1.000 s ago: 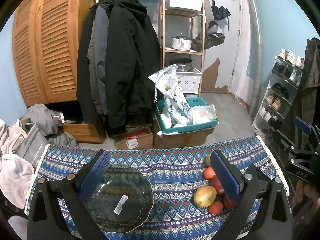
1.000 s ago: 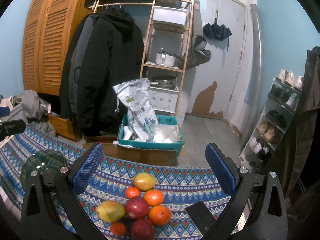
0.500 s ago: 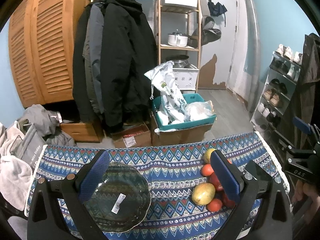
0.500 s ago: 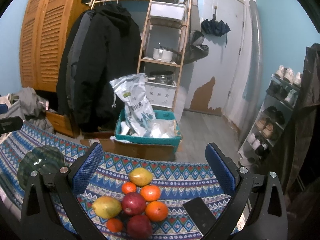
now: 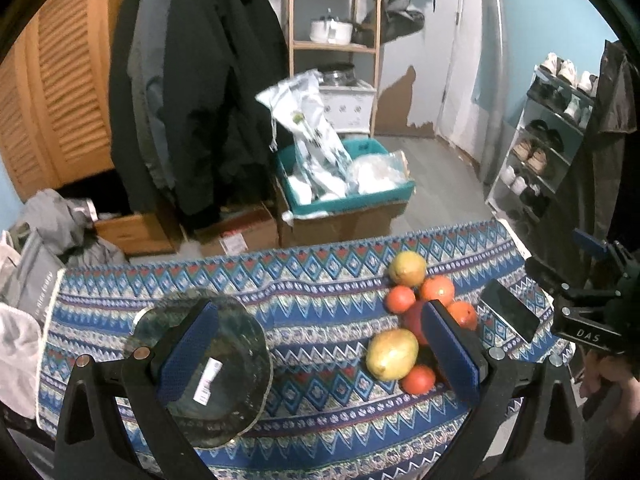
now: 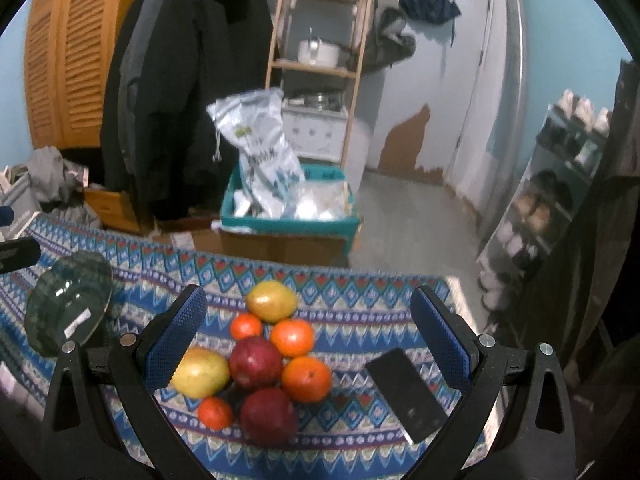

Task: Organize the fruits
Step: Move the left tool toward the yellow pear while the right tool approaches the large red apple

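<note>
Blue-patterned cloth [image 5: 320, 312] covers your counter, and since a second ago both cameras have dropped closer to it: the fruit looms larger and more of the cloth shows. Your left claw [image 5: 320, 356] hangs wide open with nothing in it, above the stretch between the green glass bowl [image 5: 224, 380] and the fruit pile. Your right claw [image 6: 308, 340] is spread just as wide, empty, straddling the pile.

The pile itself has not moved. From the right view you see all of it: a far mango [image 6: 271, 301], a near mango [image 6: 200, 373] at the left, two red apples [image 6: 255, 361] touching in the middle, two oranges [image 6: 307, 379] on the right side and two small tangerines [image 6: 215, 413]. A black phone [image 6: 404, 394] lies just right of the fruit.

The left view hides the apples behind its right finger [image 5: 452, 356], but it alone shows the bowl's white sticker [image 5: 208, 376] plainly and your right tool's body [image 5: 584, 312] at the frame's edge.
</note>
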A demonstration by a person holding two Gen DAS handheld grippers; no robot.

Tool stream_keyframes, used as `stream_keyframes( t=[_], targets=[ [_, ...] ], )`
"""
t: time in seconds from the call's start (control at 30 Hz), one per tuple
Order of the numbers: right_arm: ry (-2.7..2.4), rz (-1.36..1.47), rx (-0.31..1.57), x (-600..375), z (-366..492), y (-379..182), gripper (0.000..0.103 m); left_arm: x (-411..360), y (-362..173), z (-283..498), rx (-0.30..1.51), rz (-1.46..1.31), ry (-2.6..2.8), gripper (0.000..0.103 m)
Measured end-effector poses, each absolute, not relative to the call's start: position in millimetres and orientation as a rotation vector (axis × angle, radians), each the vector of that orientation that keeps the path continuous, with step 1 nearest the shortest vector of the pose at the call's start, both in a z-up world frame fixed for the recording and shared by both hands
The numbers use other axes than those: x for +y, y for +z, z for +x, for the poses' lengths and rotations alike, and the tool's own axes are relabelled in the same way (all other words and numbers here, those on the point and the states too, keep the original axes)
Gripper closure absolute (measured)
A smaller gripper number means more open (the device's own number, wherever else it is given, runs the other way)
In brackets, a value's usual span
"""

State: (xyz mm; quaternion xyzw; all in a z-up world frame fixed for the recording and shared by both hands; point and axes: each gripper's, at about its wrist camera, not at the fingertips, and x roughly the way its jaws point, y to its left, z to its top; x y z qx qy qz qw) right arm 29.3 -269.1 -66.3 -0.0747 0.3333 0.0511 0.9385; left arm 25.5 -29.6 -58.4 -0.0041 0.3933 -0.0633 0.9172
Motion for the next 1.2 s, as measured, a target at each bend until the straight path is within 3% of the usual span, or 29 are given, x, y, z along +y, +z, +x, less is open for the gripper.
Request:
stream_keyframes(
  t=[1.2],
  targets=[
    [0.161,-0.137,1.154,-266,55,-219,0.004,-78,-175,62,1.073,0.121,-0.172,0.001]
  ],
)
